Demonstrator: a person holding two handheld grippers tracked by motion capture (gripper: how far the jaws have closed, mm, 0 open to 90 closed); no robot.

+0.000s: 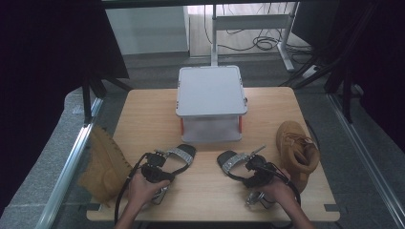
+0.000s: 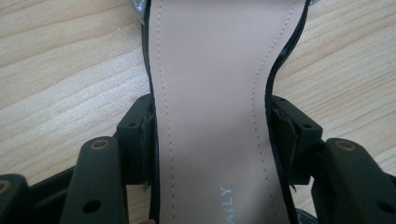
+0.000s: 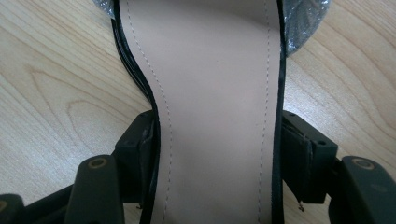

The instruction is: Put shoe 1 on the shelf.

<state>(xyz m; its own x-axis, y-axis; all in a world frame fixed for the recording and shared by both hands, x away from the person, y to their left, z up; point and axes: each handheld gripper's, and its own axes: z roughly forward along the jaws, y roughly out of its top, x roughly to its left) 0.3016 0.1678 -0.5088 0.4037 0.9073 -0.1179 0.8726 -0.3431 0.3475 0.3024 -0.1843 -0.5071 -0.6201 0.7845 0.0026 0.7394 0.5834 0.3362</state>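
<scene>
- Left gripper (image 2: 210, 135) clamped across left sandal (image 2: 210, 93) at near left of table (image 1: 143, 114); insole print partly readable, "MILY".
- Right gripper (image 3: 217, 149) clamped across right sandal (image 3: 215, 93), near right.

both forearms are bare, no sleeves. each hand carries a black gripper (image 1: 155, 168) (image 1: 255, 172) with a black cable looping off it. the jaws are matt black blocks on flat black arms, with brass-coloured screw heads and small holes.
</scene>
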